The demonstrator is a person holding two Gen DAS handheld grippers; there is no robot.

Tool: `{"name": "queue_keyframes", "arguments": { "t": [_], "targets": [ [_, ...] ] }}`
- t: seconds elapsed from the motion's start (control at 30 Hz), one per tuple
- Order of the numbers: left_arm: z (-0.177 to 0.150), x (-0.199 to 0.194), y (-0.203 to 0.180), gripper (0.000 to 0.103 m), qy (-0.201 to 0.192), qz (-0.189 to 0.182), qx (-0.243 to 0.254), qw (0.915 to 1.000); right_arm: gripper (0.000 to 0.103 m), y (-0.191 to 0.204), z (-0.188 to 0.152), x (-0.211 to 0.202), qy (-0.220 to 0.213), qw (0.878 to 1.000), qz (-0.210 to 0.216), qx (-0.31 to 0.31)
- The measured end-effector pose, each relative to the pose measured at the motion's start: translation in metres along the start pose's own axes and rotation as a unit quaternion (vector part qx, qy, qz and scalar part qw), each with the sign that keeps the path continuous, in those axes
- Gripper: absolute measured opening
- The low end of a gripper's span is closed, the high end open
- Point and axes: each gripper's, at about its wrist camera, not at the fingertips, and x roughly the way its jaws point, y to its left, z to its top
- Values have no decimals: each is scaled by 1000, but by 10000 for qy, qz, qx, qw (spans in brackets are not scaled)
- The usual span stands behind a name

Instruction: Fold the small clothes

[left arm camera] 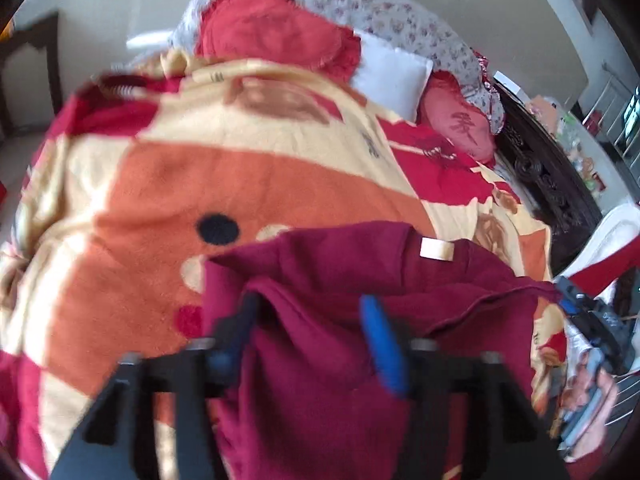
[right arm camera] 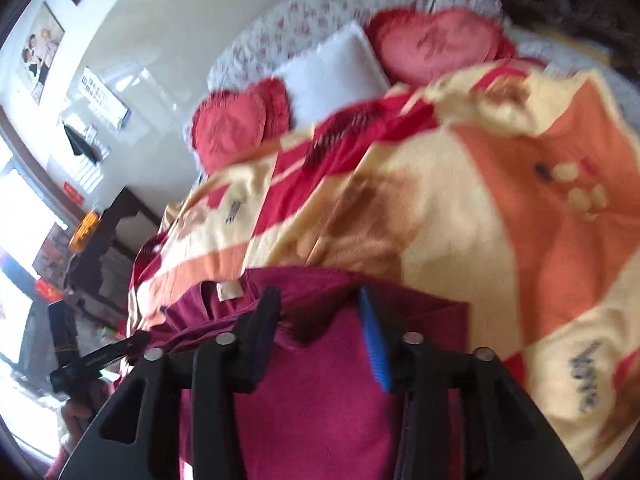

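Note:
A dark red garment with a cream neck label lies on a patterned blanket; it also shows in the right wrist view with its label. My left gripper has its jaws apart with cloth bunched between and over them; whether it grips is unclear. My right gripper likewise has its jaws spread, with the garment lying between them. The right gripper shows at the right edge of the left wrist view, and the left one at the left of the right wrist view.
The blanket covers a bed with red cushions, a white pillow and a floral cover. A dark carved wooden bed frame runs along the right. Dark furniture stands by the bed's other side.

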Motion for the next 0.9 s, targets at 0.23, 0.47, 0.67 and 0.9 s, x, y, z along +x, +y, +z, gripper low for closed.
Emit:
{"name": "queue_keyframes", "arguments": {
  "t": [0.23,0.47,0.67,0.9],
  "targets": [
    [0,-11,-6,88,-502,145,-16,9986,5,35,-21,-1,170,9949,33,-996],
    [10,57,4,86,22,971,-213,9950,5,34,0,74,256,9916,-739,-1032],
    [4,73,21,86,175,1027,-405,9937,4,27,8,93,313,9909,-825,-1019],
    [-10,35,8,86,-89,1052,-196,9942,5,38,-14,31,384,9908,-659,-1115]
  ]
}}
